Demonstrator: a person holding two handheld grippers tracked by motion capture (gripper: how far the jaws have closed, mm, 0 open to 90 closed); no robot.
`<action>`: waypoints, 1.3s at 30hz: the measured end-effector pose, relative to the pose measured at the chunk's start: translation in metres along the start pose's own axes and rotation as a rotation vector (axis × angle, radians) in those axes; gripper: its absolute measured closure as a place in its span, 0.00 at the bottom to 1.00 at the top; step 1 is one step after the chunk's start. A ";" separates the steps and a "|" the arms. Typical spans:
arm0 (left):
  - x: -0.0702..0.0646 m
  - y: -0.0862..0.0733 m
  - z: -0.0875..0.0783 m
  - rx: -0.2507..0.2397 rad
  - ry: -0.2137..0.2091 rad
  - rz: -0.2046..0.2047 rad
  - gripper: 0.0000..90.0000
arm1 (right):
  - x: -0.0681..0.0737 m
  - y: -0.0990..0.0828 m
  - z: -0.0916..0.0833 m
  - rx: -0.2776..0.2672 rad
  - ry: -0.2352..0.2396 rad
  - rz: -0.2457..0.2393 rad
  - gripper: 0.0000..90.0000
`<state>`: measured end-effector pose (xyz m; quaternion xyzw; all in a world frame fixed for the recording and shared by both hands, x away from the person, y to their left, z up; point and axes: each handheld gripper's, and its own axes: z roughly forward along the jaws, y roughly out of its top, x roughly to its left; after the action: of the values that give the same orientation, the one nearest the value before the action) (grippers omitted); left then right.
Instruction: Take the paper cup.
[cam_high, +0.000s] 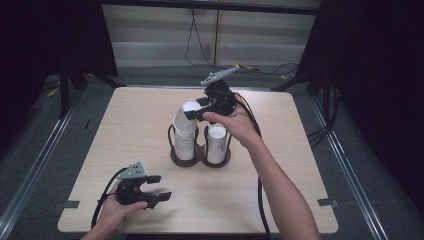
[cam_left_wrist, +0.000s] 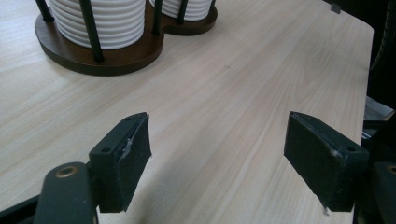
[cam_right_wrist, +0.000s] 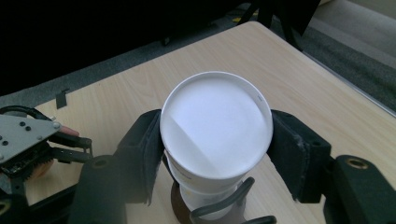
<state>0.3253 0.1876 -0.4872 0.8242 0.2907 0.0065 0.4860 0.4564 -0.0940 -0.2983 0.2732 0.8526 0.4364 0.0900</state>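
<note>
Right gripper (cam_high: 192, 114) is clamped on the top cup (cam_right_wrist: 215, 125), which sits tilted just above its stack in the holder (cam_high: 200, 157) directly below, gripped at the sides so it slides free. Left gripper (cam_high: 159, 187) hangs wide and empty over the table (cam_left_wrist: 243, 84), holder just ahead.
</note>
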 end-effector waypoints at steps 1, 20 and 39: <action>0.000 0.000 0.000 -0.002 -0.001 0.000 0.25 | 0.000 0.000 -0.002 -0.009 0.001 0.003 0.42; 0.000 0.008 0.001 -0.028 -0.011 0.005 0.20 | 0.005 -0.014 -0.020 -0.043 0.018 0.013 0.43; -0.008 0.045 -0.001 -0.095 0.000 0.097 0.23 | 0.017 -0.037 -0.037 -0.100 0.068 0.041 0.43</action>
<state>0.3397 0.1683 -0.4486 0.8132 0.2499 0.0437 0.5238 0.4134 -0.1284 -0.3039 0.2708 0.8264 0.4894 0.0654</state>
